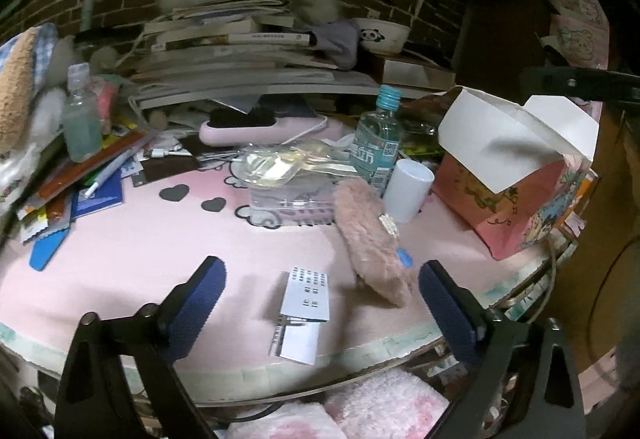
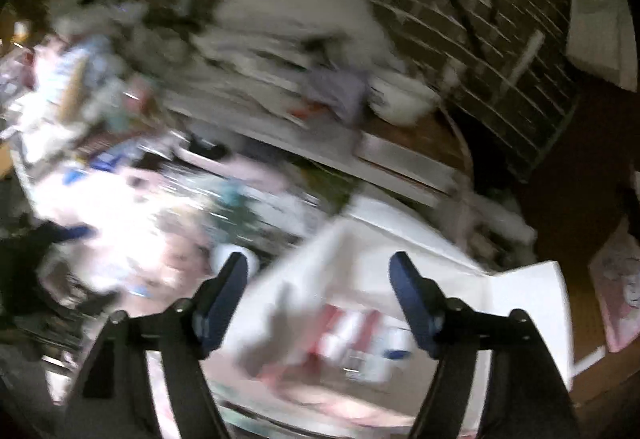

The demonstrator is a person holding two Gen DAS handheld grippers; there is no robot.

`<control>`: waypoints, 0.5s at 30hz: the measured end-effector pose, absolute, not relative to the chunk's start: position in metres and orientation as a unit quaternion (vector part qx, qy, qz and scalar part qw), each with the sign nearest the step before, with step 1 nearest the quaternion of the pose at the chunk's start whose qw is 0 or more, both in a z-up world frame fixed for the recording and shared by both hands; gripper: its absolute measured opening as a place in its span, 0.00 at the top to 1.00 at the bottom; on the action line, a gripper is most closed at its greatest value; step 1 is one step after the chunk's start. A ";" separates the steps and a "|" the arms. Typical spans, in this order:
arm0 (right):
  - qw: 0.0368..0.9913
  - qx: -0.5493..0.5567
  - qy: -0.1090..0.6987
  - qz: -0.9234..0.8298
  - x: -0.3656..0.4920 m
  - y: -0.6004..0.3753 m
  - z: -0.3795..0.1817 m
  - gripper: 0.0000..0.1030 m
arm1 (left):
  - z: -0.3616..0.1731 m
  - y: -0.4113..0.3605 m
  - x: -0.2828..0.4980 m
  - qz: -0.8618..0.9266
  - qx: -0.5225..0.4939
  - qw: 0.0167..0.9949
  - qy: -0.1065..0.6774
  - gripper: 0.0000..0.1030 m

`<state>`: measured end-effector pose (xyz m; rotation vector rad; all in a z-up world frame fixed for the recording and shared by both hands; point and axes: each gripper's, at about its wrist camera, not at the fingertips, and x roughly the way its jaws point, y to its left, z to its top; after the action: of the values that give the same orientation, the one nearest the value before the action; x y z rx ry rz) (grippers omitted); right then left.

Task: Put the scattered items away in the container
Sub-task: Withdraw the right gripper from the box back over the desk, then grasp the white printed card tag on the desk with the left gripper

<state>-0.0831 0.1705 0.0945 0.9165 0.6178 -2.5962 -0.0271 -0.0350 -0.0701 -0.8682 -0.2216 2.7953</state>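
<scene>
Cluttered pink mat (image 1: 140, 239) on a round table against a brick wall; we hover over its near edge.

From the left, our left gripper (image 1: 320, 291) hangs with fingers spread wide and empty; a folded paper card (image 1: 306, 295) lies flat straight ahead between them, long axis running away from us, close to the table rim. Just right of it a fluffy pink hair clip (image 1: 368, 239) stands tilted. Farther right sits the pink paper bag (image 1: 516, 175), mouth open. Our right gripper (image 2: 320, 291), also spread and empty, is blurred above that bag (image 2: 400, 303), so the left is nearer the card.
</scene>
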 end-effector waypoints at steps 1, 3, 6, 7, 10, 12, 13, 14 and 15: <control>0.184 0.315 0.198 -0.910 -0.074 0.163 0.092 0.29 | -0.070 -0.034 -0.028 0.947 -0.295 0.105 -0.074 0.13; 0.227 0.319 0.173 -0.904 -0.065 0.153 0.080 0.29 | -0.072 -0.032 -0.028 0.945 -0.299 0.108 -0.071 0.19; 0.260 0.311 0.152 -0.901 -0.052 0.138 0.059 0.29 | -0.077 -0.032 -0.029 0.943 -0.308 0.105 -0.065 0.31; 0.261 0.301 0.154 -0.904 -0.045 0.131 0.047 0.29 | -0.079 -0.032 -0.029 0.942 -0.311 0.105 -0.063 0.33; 0.264 0.295 0.148 -0.906 -0.031 0.124 0.031 0.29 | -0.084 -0.034 -0.024 0.946 -0.305 0.100 -0.048 0.33; 0.289 0.306 0.131 -0.898 -0.025 0.122 0.019 0.29 | -0.087 -0.035 -0.022 0.948 -0.303 0.094 -0.032 0.33; 0.306 0.309 0.120 -0.892 -0.022 0.122 0.011 0.29 | -0.089 -0.035 -0.022 0.949 -0.299 0.094 -0.026 0.33; 0.317 0.308 0.112 -0.890 -0.019 0.123 0.006 0.29 | -0.089 -0.035 -0.022 0.950 -0.295 0.097 -0.024 0.33; 0.326 0.304 0.107 -0.889 -0.016 0.123 0.001 0.29 | -0.090 -0.036 -0.023 0.952 -0.289 0.101 -0.023 0.33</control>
<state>-0.0156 0.1235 0.0013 0.7976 0.2804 -2.3298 -0.0230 -0.0356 -0.0898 -0.8545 -0.0679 2.8118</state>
